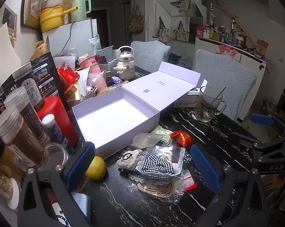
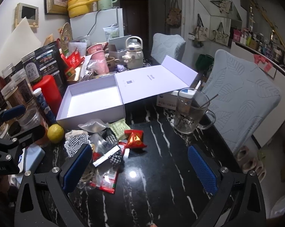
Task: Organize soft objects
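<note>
A small plush toy with black glasses and a checked cloth (image 1: 142, 160) lies on the black marble table in front of an open, empty lilac box (image 1: 112, 119). My left gripper (image 1: 142, 164) is open, its blue fingers on either side of the toy, apart from it. In the right wrist view the checked cloth (image 2: 78, 141) and the box (image 2: 91, 102) lie at left. My right gripper (image 2: 140, 168) is open and empty over bare table, right of the pile. Clear packets (image 1: 172, 155), a red snack bag (image 1: 181, 137) and a green sachet (image 2: 119, 127) lie around the toy.
A yellow lemon (image 1: 96, 167) sits left of the toy. Jars, a red bottle (image 1: 55, 113) and clutter crowd the left side. A glass mug with a spoon (image 1: 208, 104) stands at right. Two padded chairs (image 1: 227, 79) stand beyond the table.
</note>
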The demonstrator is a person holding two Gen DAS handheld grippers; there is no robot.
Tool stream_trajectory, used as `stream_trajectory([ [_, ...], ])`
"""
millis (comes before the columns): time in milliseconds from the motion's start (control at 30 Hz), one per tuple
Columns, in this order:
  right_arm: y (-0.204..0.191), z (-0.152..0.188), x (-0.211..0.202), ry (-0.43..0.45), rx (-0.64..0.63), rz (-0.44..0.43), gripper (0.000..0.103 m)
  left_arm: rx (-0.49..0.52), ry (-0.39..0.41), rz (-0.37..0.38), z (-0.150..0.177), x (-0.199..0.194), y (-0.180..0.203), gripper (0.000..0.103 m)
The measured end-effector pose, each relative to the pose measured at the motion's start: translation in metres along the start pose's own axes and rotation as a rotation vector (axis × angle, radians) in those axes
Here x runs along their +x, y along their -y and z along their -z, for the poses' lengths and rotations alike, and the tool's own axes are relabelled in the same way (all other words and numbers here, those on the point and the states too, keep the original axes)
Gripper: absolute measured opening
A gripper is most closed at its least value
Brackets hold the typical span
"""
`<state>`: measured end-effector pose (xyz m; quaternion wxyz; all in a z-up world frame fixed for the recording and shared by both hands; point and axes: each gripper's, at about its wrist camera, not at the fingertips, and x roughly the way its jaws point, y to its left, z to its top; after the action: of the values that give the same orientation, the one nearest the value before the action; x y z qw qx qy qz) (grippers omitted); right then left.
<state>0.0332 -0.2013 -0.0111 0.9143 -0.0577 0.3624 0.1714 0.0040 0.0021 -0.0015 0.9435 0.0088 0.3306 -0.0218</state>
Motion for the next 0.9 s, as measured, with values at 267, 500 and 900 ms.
stream_trajectory([
  [267, 0.0002, 0.0009, 0.0014, -0.012, 0.000, -0.009, 0.103, 0.001, -0.001, 0.004, 0.0016, -0.0003, 0.0013, 0.103],
  [500, 0.0001, 0.0008, 0.0027, -0.014, -0.002, -0.009, 0.103, -0.024, -0.017, 0.022, 0.0015, 0.0032, -0.0021, 0.103],
  [900, -0.0013, 0.0030, 0.0031, -0.014, -0.004, -0.025, 0.103, -0.027, -0.017, 0.025, 0.0008, 0.0007, -0.0038, 0.103],
])
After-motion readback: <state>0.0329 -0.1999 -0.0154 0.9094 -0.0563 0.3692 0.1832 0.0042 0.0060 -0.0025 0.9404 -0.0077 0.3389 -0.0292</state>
